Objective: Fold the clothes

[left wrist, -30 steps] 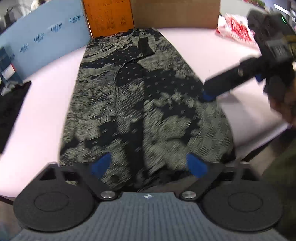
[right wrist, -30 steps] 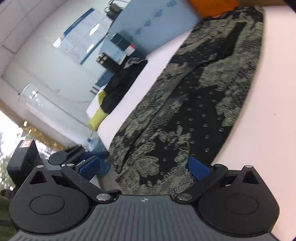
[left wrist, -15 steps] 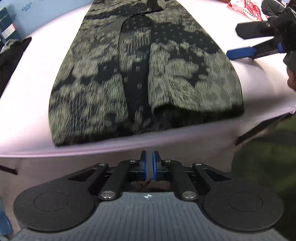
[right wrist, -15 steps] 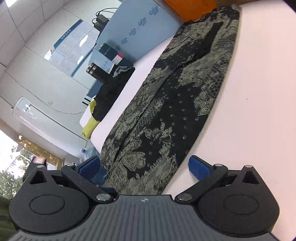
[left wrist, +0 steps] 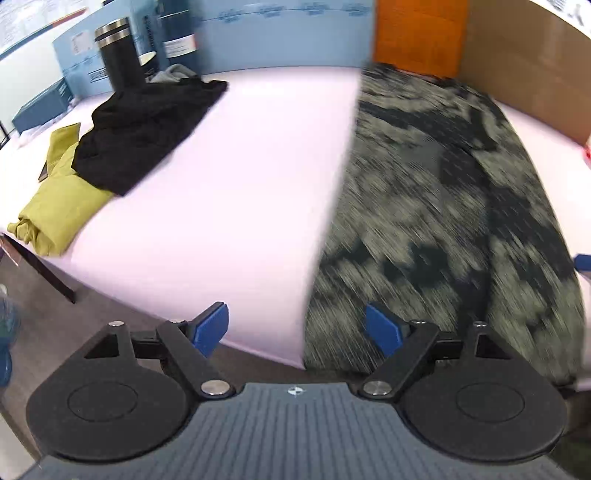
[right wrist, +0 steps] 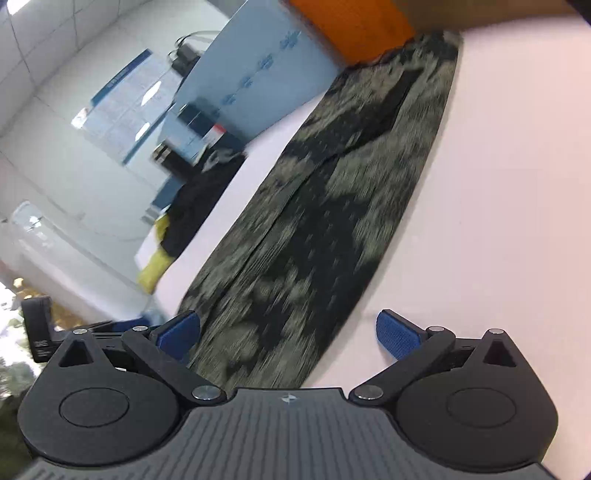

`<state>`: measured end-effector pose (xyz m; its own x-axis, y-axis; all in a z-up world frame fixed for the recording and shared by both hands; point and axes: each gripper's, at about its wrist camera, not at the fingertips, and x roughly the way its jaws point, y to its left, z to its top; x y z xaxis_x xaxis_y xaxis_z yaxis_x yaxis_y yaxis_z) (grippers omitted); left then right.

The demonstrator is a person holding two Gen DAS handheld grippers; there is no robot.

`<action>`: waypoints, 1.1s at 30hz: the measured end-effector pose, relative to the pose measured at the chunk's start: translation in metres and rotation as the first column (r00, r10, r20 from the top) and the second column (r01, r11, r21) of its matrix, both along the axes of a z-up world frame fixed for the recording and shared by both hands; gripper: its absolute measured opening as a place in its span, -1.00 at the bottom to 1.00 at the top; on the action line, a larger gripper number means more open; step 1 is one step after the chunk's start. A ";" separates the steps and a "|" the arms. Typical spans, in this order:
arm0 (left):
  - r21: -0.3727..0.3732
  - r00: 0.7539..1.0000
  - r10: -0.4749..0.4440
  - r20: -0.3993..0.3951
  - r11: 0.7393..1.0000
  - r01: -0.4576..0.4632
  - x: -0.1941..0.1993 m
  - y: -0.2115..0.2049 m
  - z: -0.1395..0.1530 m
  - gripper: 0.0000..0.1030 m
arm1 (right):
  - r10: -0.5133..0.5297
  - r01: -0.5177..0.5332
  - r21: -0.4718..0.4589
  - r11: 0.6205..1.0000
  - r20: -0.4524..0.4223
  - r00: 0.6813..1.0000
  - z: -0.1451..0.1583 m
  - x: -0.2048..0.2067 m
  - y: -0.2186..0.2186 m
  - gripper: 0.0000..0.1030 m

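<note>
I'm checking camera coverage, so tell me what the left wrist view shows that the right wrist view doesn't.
Only the left wrist view shows the brown cardboard, and it shows the olive-yellow garment whole, beside the black garment.

Only the right wrist view shows the wall poster, white wall tiles and the window's daylight at far left.

Both show the patterned garment laid long on the pale table, the orange panel, the blue board and the dark pile.

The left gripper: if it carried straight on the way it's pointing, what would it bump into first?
Probably the near edge of the pale table, beside the patterned garment. The left gripper has jaws opening with nothing between them, and one pad overlaps the cloth's side edge. Depth is unclear.
</note>
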<state>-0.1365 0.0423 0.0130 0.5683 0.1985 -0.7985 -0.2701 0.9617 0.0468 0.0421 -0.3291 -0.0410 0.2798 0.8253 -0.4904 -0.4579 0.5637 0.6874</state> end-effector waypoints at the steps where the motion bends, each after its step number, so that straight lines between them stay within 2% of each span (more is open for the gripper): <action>1: -0.009 1.000 0.000 0.000 1.000 0.000 0.008 0.007 0.000 0.63 | -0.032 0.032 0.008 0.999 -0.005 0.999 -0.001 0.009 0.001 1.00; 3: -0.040 1.000 -0.021 -0.008 0.999 0.021 0.022 0.021 -0.004 0.64 | -0.098 0.099 0.046 0.994 -0.037 0.995 -0.006 0.029 0.000 1.00; 6: -0.104 0.993 -0.112 -0.048 0.989 0.106 0.042 0.033 -0.015 0.67 | -0.175 0.183 0.110 0.977 -0.078 0.981 -0.013 0.053 -0.003 1.00; 9: -0.135 0.979 -0.199 -0.053 0.972 0.190 0.050 0.036 -0.024 0.91 | -0.182 0.190 0.108 0.976 -0.075 0.980 -0.013 0.060 0.002 1.00; 13: -0.184 0.958 -0.282 -0.048 0.945 0.269 0.050 0.035 -0.024 0.93 | 0.004 0.001 0.089 0.996 -0.058 0.998 -0.010 0.052 0.015 1.00; 18: -0.197 0.927 -0.372 -0.050 0.913 0.356 0.036 0.024 -0.020 0.93 | 0.184 -0.177 0.092 0.980 -0.077 0.980 -0.008 0.015 0.024 1.00; 22: -0.208 0.916 -0.398 -0.048 0.901 0.381 0.020 0.014 -0.020 0.93 | 0.255 -0.242 0.123 0.963 -0.109 0.961 -0.006 -0.017 0.027 1.00; 27: -0.254 0.922 -0.384 -0.046 0.897 0.361 0.002 0.010 -0.023 0.89 | 0.338 -0.312 0.172 0.934 -0.147 0.930 -0.005 -0.044 0.028 1.00; 31: -0.292 0.934 -0.352 -0.059 0.901 0.321 -0.002 0.008 -0.027 0.62 | 0.348 -0.321 0.170 0.932 -0.165 0.923 -0.005 -0.048 0.027 0.94; 32: -0.297 0.936 -0.347 -0.066 0.902 0.314 -0.002 0.007 -0.029 0.58 | 0.340 -0.312 0.167 0.935 -0.174 0.924 -0.005 -0.047 0.027 0.88; 33: -0.300 0.936 -0.344 -0.076 0.903 0.308 -0.002 0.007 -0.031 0.46 | 0.327 -0.300 0.164 0.940 -0.184 0.927 -0.006 -0.045 0.026 0.72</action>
